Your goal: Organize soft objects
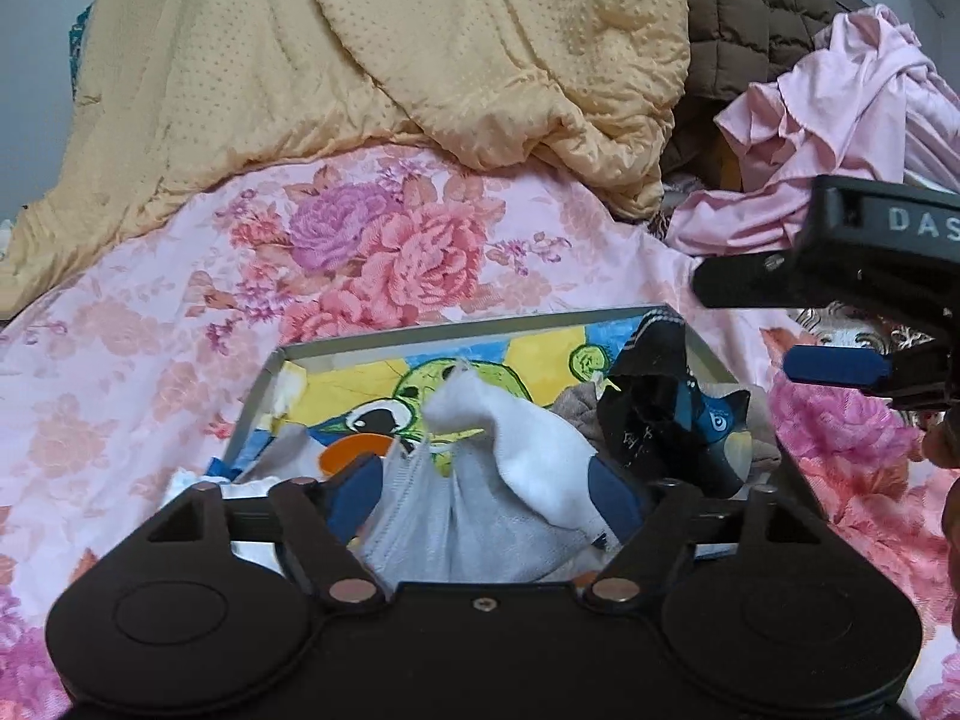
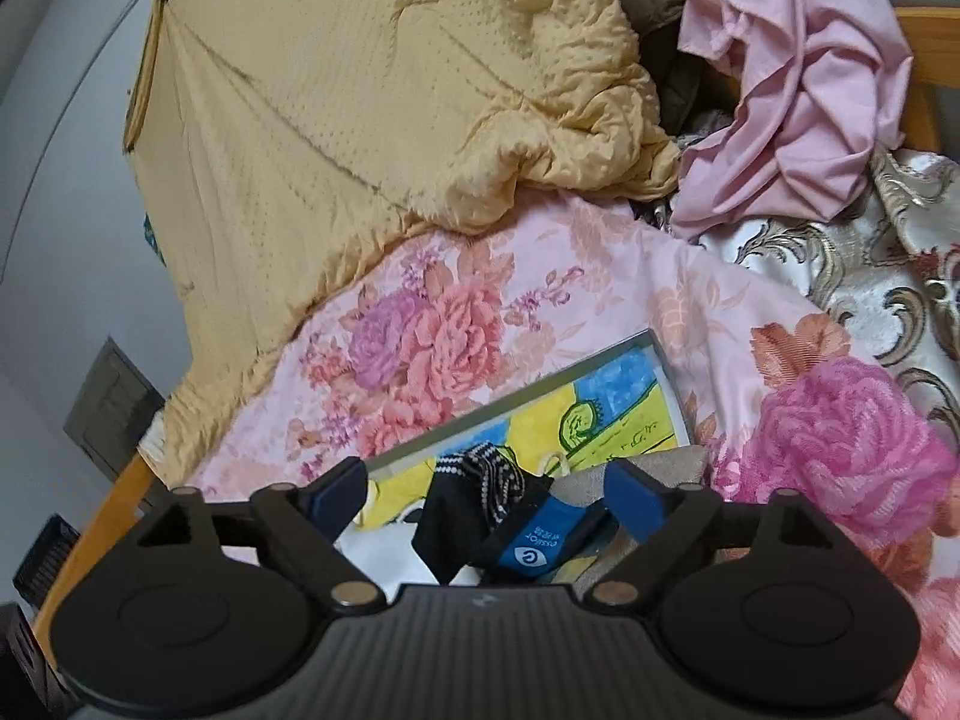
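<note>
Left wrist view: left tool (image 1: pixel 486 495) hovering spread over shallow cartoon-printed box (image 1: pixel 384 381) lying on floral bedspread (image 1: pixel 372 246); white-grey sock (image 1: pixel 480 480) sitting between pads, not pinched. Right wrist view: right tool (image 2: pixel 486 501) also spread, black-blue sock (image 2: pixel 510 522) lying loose between fingers, inside box. Yellow quilt (image 2: pixel 360 90) bunching behind.

Each camera rides close behind its own tool, tilted down over the bed. Both share the picture-lined box (image 1: pixel 480 330) (image 2: pixel 600 384) just ahead, and the yellow quilt (image 1: pixel 420 60) (image 2: pixel 360 90) beyond; the edges look warped.
</note>
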`<act>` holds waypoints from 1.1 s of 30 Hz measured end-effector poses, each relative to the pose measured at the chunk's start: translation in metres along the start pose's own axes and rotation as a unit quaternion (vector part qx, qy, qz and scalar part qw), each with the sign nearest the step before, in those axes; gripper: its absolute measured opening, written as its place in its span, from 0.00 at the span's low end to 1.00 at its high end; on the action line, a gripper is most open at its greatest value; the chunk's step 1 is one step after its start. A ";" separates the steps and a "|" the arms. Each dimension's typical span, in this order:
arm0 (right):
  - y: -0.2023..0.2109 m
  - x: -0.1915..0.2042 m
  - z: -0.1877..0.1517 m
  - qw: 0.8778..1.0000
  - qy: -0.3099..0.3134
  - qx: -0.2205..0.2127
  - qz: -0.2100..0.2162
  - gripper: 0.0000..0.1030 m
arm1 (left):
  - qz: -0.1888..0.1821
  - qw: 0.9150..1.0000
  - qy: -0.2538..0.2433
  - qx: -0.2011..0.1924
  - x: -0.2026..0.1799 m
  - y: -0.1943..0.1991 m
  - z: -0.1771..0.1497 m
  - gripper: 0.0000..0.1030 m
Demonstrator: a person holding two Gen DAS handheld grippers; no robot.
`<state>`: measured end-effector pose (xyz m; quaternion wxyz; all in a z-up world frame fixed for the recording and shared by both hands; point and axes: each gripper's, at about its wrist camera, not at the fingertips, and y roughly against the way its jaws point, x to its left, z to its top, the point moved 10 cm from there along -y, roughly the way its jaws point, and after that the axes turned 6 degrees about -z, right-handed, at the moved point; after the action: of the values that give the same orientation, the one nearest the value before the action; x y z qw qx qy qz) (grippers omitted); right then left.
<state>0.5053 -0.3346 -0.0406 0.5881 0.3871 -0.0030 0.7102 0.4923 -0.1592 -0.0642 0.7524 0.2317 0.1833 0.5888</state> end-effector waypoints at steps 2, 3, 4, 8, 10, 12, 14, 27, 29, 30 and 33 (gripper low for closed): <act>0.010 0.000 0.001 1.000 -0.004 -0.006 -0.002 0.94 | 0.005 1.000 -0.002 -0.004 0.003 0.011 0.002 0.77; 0.015 0.001 0.001 1.000 -0.001 -0.008 -0.005 0.94 | 0.006 1.000 -0.002 -0.006 0.004 0.016 0.003 0.78; 0.019 0.003 0.000 1.000 0.004 -0.008 -0.009 0.96 | 0.008 1.000 -0.003 -0.008 0.006 0.022 0.004 0.80; 0.039 0.014 -0.007 0.998 0.050 -0.011 -0.031 0.98 | 0.015 1.000 0.005 -0.020 0.013 0.048 0.005 0.89; 0.051 0.020 -0.012 0.996 0.074 -0.015 -0.040 0.99 | 0.016 0.999 0.015 -0.026 0.017 0.061 0.006 0.91; 0.064 0.026 -0.017 0.994 0.096 -0.021 -0.049 0.99 | 0.019 0.999 0.023 -0.032 0.022 0.074 0.006 0.94; 0.078 0.033 -0.023 0.991 0.120 -0.029 -0.059 0.99 | 0.023 0.999 0.029 -0.040 0.026 0.087 0.006 0.95; 0.150 0.056 -0.063 0.976 0.185 -0.077 -0.086 1.00 | 0.028 0.996 0.045 -0.077 0.033 0.169 -0.006 0.98; 0.160 0.058 -0.072 0.974 0.193 -0.081 -0.088 1.00 | 0.030 0.995 0.050 -0.084 0.033 0.180 -0.011 0.99; 0.167 0.059 -0.076 0.972 0.198 -0.084 -0.091 1.00 | 0.032 0.994 0.055 -0.090 0.033 0.187 -0.014 0.99; 0.182 0.061 -0.086 0.968 0.210 -0.094 -0.099 1.00 | 0.035 0.992 0.066 -0.099 0.032 0.202 -0.026 0.99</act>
<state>0.3054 -0.3007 0.0145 0.6767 0.1709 0.0922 0.7102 0.3236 -0.0844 0.0287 0.7365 0.1231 0.1655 0.6442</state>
